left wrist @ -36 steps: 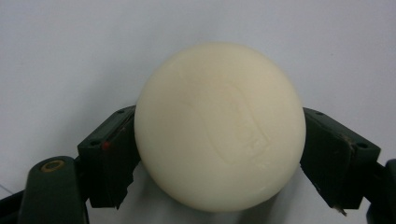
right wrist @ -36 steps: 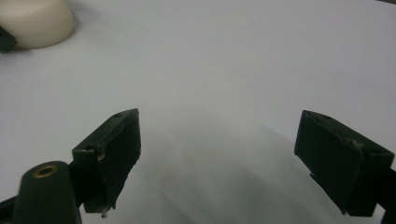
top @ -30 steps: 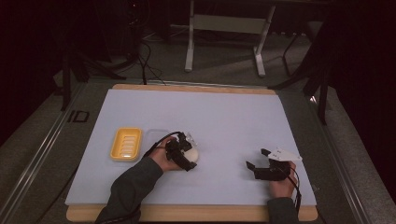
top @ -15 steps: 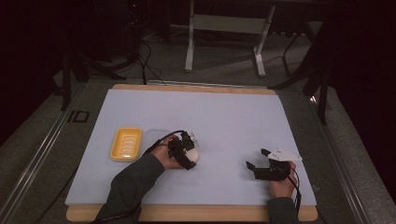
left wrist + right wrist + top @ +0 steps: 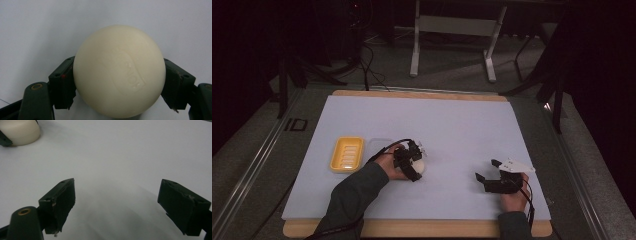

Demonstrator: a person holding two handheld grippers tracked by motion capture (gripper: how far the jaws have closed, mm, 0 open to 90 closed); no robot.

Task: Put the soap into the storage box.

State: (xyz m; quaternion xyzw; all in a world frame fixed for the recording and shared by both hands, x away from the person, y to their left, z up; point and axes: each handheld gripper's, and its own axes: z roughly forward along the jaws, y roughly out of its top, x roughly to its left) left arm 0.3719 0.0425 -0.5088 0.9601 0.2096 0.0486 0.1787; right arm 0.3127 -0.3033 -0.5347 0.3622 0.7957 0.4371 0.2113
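Broadly, the pale lavender table mat [image 5: 452,130] covered the wooden tabletop [image 5: 422,229]. Near its left edge lay a yellow ridged tray [image 5: 347,154], with a clear flat lid [image 5: 379,148] just beside it. Right of these, the left gripper [image 5: 416,165] had just been closing its jaws, and in the left gripper view its pads pressed both sides of a cream-white round soap bar [image 5: 119,71] resting on the mat. Well apart, near the right edge, the right gripper [image 5: 488,170] rested with jaws spread wide, nothing between them.
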